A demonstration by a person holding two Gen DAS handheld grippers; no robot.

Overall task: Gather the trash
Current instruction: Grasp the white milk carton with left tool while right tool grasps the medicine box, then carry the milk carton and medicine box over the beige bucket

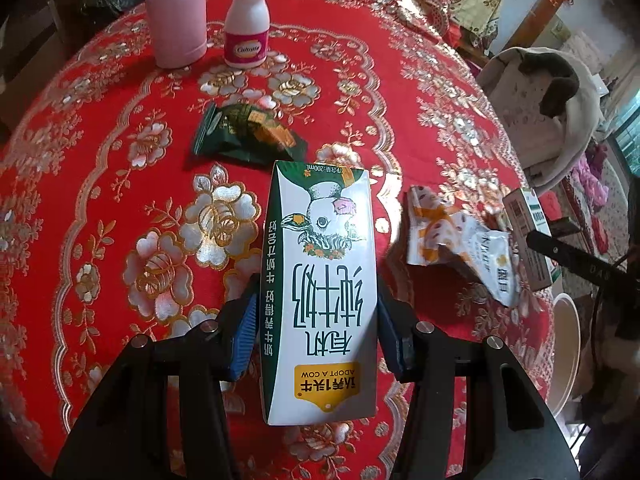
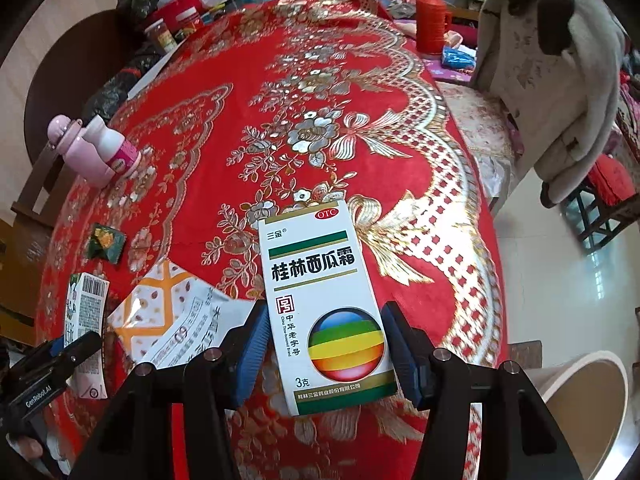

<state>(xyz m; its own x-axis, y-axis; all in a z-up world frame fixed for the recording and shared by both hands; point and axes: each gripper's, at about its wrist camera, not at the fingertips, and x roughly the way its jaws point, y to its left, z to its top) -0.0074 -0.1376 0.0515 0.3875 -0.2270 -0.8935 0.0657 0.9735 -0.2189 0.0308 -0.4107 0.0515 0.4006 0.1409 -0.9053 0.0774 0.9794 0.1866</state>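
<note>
Blue-padded fingers (image 1: 244, 336) of our left gripper (image 1: 316, 320) clamp the milk carton (image 1: 320, 280) across its narrow sides, and our right gripper (image 2: 326, 344) likewise pinches the medicine box (image 2: 328, 312), both held just above the red tablecloth (image 1: 100, 140). We judge both cartons light, thin-walled and easily crushed, so a gentle squeeze at mid-body suits them. We read "ADOPT A COW" and "200mL" on the carton, "OTC" and "3克" on the box; farther off lie a white-and-orange wrapper (image 1: 452, 240), a green wrapper (image 1: 244, 136) and a "Caltrate" bottle (image 1: 248, 20).
</note>
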